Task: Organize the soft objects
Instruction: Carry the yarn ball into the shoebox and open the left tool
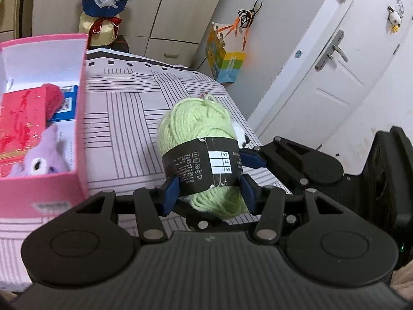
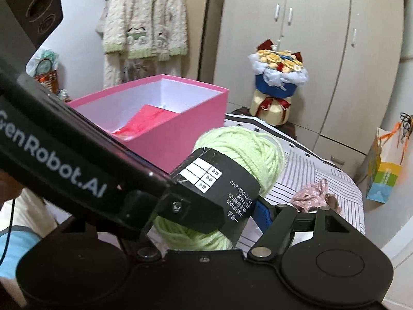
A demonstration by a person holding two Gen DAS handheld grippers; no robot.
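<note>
Two tools, the left tool [image 1: 209, 191] and right tool [image 2: 209, 206], both clamp one green yarn skein [image 1: 196, 126] above the striped bed [image 1: 124, 118], beside the pink box [image 1: 77, 103].

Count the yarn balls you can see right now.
2. A green skein sits clamped in the left gripper; a red ball lies in the pink box. Others may be hidden inside it.
</note>
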